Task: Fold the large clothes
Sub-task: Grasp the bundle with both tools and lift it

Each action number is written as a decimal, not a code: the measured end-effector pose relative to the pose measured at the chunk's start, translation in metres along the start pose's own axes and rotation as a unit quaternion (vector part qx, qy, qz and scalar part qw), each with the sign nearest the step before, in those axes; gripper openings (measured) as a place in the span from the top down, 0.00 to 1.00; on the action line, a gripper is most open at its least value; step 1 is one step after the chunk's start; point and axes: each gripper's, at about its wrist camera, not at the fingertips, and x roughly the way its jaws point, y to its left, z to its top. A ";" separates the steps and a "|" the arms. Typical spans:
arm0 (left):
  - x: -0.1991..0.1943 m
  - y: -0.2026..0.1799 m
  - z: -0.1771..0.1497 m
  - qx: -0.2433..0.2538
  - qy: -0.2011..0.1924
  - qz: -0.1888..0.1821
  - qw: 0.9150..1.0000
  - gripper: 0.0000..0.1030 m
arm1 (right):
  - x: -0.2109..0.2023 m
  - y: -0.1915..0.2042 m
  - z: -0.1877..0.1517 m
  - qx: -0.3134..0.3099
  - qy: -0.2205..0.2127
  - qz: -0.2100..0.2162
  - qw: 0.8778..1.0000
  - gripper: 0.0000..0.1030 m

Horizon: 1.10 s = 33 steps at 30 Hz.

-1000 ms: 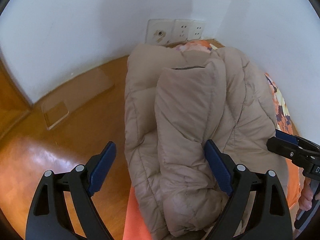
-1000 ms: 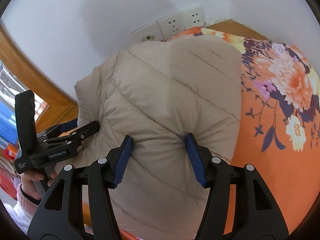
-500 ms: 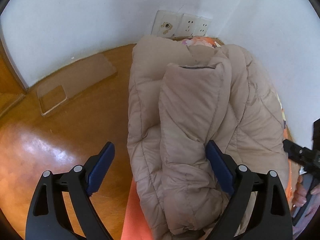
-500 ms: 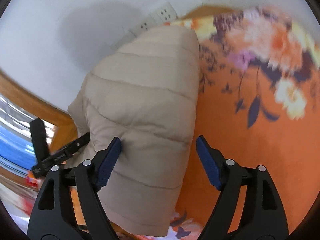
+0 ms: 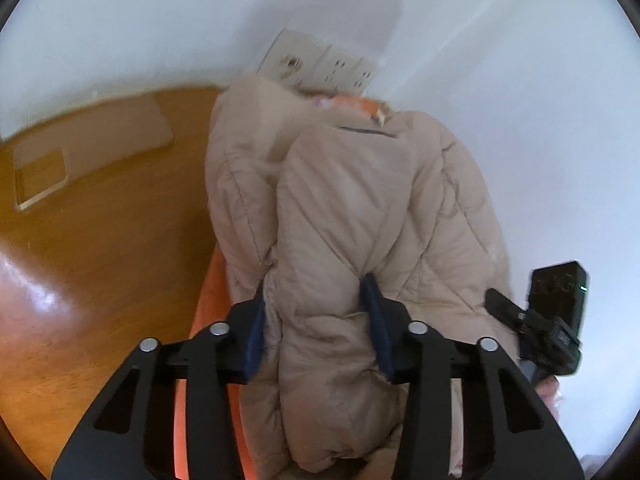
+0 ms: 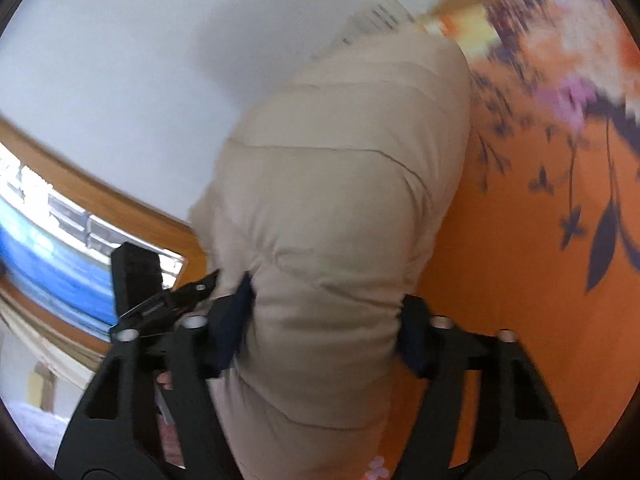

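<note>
Folded beige jacket point(image 5: 360, 208) lying on the orange bedspread point(image 6: 520, 280) below the wall sockets point(image 5: 320, 66). Left gripper point(image 5: 316, 320) and right gripper point(image 6: 326, 316), jaws just closed, each clamp a puffy fold.

Both my fisheye views: bright, even daylight; soft shadow on the white wall point(image 6: 132, 60); glare on the wooden floor point(image 5: 44, 300); motion blur smears the floral bedsheet point(image 6: 560, 80); dark vignetted corners.

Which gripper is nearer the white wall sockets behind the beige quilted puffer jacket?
Cannot tell: neither clearly. The left gripper and right gripper have both just closed their jaws on the near end of the beige quilted puffer jacket, whose far end reaches the white wall sockets.
</note>
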 end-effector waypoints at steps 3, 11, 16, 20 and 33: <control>-0.006 -0.033 0.008 0.031 -0.024 -0.014 0.999 0.61 | -0.029 0.029 0.013 -0.048 -0.044 0.016 0.998 0.53; 0.022 -0.129 0.029 0.121 -0.025 -0.057 0.991 0.62 | -0.121 0.029 0.035 -0.085 -0.118 -0.032 0.989 0.53; 0.072 -0.149 0.004 0.146 0.035 -0.017 0.989 0.63 | -0.136 -0.024 0.031 -0.029 -0.101 -0.091 0.990 0.50; 0.091 -0.147 -0.021 0.169 0.055 0.061 0.982 0.62 | -0.117 -0.050 0.020 0.000 -0.054 -0.169 0.984 0.39; 0.097 -0.116 -0.032 0.148 0.055 0.157 0.975 0.50 | -0.057 -0.046 0.023 -0.032 0.001 -0.239 0.970 0.18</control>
